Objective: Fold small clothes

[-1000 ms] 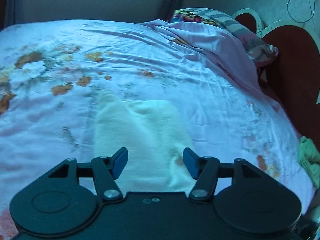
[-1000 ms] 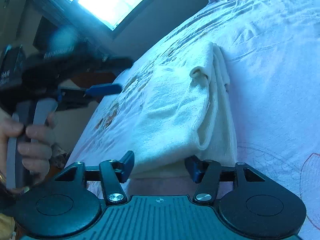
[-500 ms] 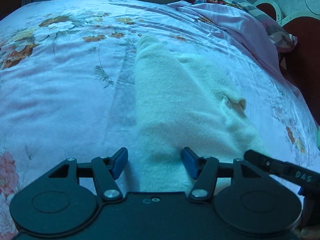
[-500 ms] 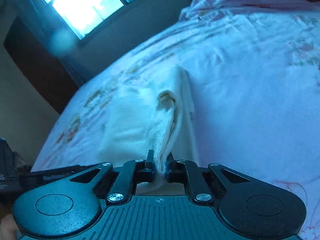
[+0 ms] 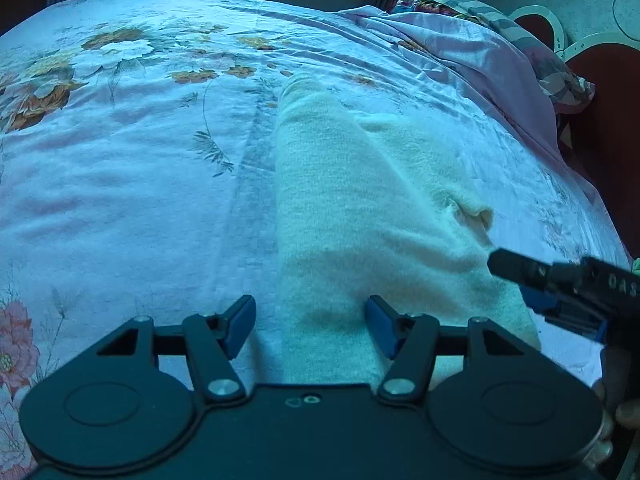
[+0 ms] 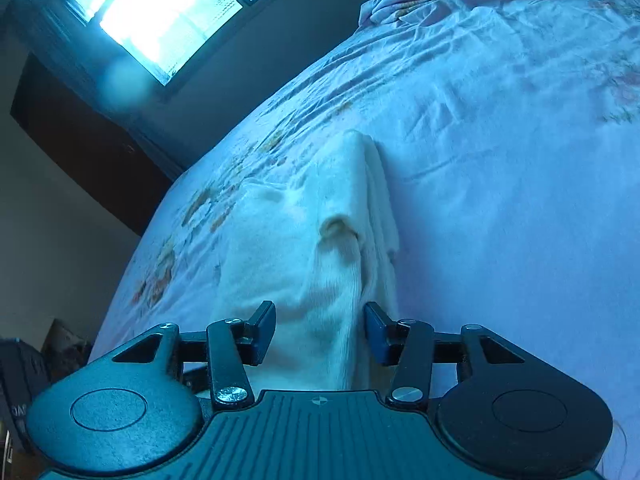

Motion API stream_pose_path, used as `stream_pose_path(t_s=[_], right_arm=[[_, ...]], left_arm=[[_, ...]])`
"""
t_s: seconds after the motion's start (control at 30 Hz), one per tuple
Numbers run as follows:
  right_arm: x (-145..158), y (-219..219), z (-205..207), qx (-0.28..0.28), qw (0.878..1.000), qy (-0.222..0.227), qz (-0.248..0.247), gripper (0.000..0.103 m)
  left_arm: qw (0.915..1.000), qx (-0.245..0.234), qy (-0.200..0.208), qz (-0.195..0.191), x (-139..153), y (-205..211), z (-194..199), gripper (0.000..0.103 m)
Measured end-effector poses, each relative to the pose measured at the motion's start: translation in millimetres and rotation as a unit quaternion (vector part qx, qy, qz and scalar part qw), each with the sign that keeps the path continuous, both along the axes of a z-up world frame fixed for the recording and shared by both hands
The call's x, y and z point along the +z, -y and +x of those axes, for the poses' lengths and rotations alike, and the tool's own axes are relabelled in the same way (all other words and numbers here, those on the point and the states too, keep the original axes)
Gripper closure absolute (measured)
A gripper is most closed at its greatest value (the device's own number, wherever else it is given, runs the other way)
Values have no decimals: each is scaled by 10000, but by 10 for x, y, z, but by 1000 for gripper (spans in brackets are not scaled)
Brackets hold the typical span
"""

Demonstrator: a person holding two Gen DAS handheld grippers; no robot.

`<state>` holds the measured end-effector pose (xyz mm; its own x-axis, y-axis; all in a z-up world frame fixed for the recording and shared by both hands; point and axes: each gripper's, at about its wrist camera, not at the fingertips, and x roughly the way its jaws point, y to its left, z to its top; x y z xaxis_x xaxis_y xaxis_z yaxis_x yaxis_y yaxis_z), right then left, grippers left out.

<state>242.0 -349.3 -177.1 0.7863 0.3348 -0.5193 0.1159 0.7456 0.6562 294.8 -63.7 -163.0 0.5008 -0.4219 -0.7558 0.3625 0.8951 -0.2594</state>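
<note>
one cream garment (image 5: 360, 216), one floral bedsheet (image 5: 132, 184)

We see a bed (image 5: 120, 184) filling most of both views, spread with a pale sheet printed with orange and pink flowers. At its far end lies a bunched lilac cover (image 5: 452, 60), with a patterned pillow (image 5: 560, 80) beside it against a dark red headboard (image 5: 604, 92) edged in white. A bright window (image 6: 160, 12) glares above a grey wall (image 6: 260, 52), and a dark cabinet (image 6: 88, 148) stands beneath it. Everything sits in a bluish light
</note>
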Motion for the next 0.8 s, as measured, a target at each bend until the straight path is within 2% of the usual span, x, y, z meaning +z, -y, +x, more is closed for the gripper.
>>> stream_pose_path(t_s=[0.33, 0.43, 0.53, 0.67, 0.73, 0.8], right_arm=[[-78, 163, 920, -250, 9995, -165, -95, 55], [-49, 98, 1095, -215, 9988, -163, -413, 56], [-49, 49, 1165, -279, 9964, -181, -782, 88], [-15, -9, 1094, -308, 9920, 43, -1222, 92], [44, -83, 1020, -416, 9833, 286, -1747, 95], [-32, -75, 1023, -573, 9773, 163, -2032, 95]], left_arm=[[9999, 126, -46, -58, -42, 78, 148, 41], [9999, 147, -43, -35, -60, 102, 146, 39], [9999, 125, 0, 2, -73, 119, 139, 38], [9999, 99, 21, -4, -83, 121, 136, 38], [9999, 99, 21, -23, -89, 114, 137, 37], [10000, 80, 41, -6, -95, 121, 135, 36]])
